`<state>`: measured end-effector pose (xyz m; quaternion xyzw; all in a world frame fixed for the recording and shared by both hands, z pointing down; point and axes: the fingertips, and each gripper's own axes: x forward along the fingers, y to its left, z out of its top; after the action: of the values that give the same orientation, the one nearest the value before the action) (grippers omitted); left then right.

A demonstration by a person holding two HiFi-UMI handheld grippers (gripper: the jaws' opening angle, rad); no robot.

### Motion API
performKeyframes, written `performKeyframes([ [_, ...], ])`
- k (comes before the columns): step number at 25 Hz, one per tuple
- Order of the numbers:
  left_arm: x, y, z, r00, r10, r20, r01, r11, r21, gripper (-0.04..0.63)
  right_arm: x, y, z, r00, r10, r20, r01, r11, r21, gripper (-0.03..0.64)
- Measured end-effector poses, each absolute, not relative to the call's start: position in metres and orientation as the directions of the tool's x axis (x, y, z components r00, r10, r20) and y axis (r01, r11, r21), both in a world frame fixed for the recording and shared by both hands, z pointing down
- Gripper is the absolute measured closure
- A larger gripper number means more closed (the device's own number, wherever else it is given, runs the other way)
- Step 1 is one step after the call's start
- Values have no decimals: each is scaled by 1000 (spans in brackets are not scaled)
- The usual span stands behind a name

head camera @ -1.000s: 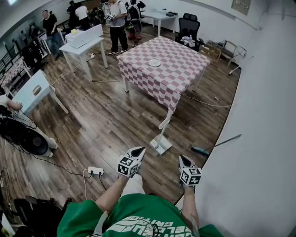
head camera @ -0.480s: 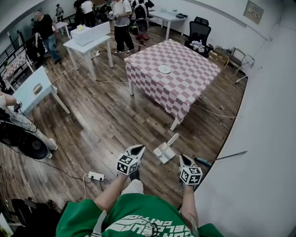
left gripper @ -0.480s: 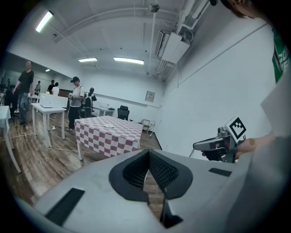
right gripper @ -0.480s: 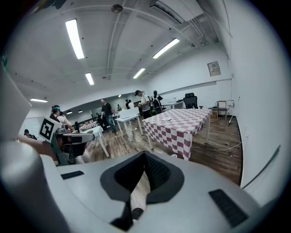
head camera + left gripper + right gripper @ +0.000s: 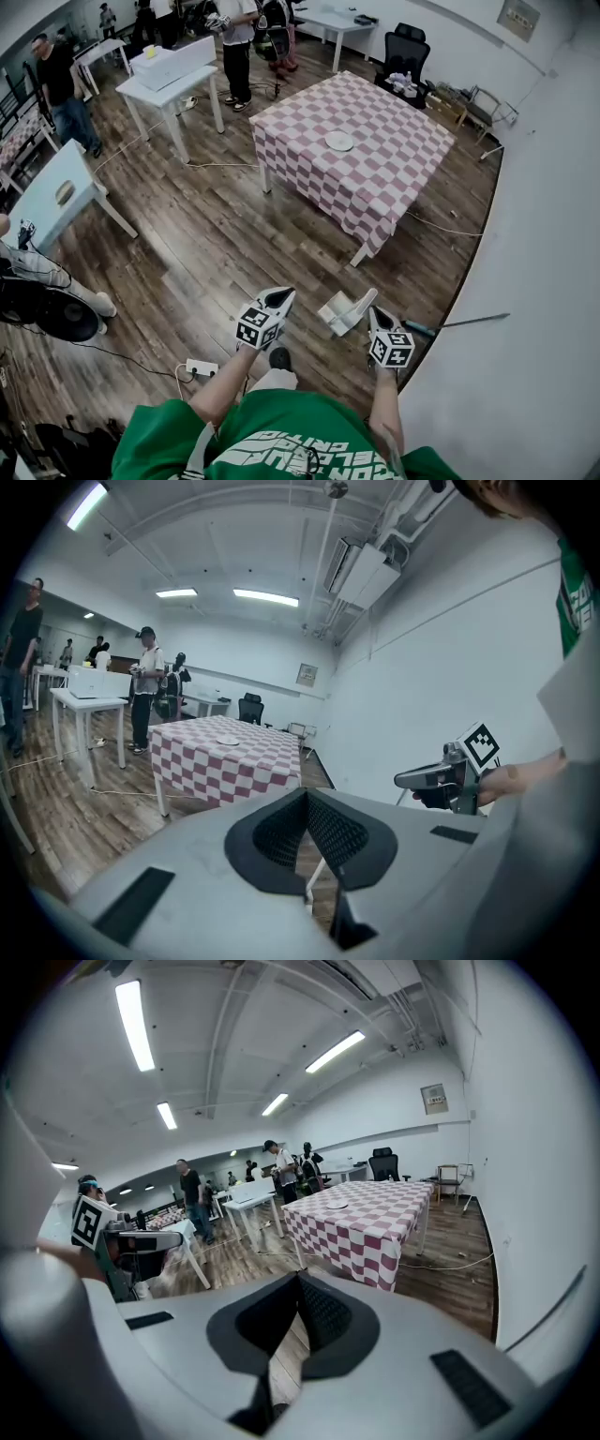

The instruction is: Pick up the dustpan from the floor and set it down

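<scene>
The white dustpan (image 5: 343, 312) lies on the wooden floor with its long handle (image 5: 364, 302) slanting up to the right, just ahead of me. In the head view it sits between my two grippers. My left gripper (image 5: 281, 294) hangs to its left and my right gripper (image 5: 376, 313) close to its right, neither touching it. Both point forward and slightly down, jaws shut and empty. In the left gripper view the jaws (image 5: 306, 795) meet at the tip, and a strip of the white handle (image 5: 316, 874) shows below them. The right gripper (image 5: 298, 1277) looks the same.
A table with a pink checked cloth (image 5: 375, 150) and a plate (image 5: 339, 142) stands ahead. A broom (image 5: 459, 324) lies by the white wall (image 5: 534, 281) on the right. A power strip (image 5: 201, 367) and cables lie to the left. White tables (image 5: 169, 80) and people stand further back.
The view has moved forward across the floor. The dustpan has come closer and now lies between the two grippers. Both grippers stayed shut.
</scene>
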<state>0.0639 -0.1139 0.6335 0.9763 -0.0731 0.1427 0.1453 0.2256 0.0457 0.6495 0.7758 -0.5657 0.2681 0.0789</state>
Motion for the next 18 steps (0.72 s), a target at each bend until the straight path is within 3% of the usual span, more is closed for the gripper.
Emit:
performKeyframes([
  [18,96,-180,645,947,20,320,-74,-958,277,591,261,6,659,374,-756,537,-840,-521,-149,609],
])
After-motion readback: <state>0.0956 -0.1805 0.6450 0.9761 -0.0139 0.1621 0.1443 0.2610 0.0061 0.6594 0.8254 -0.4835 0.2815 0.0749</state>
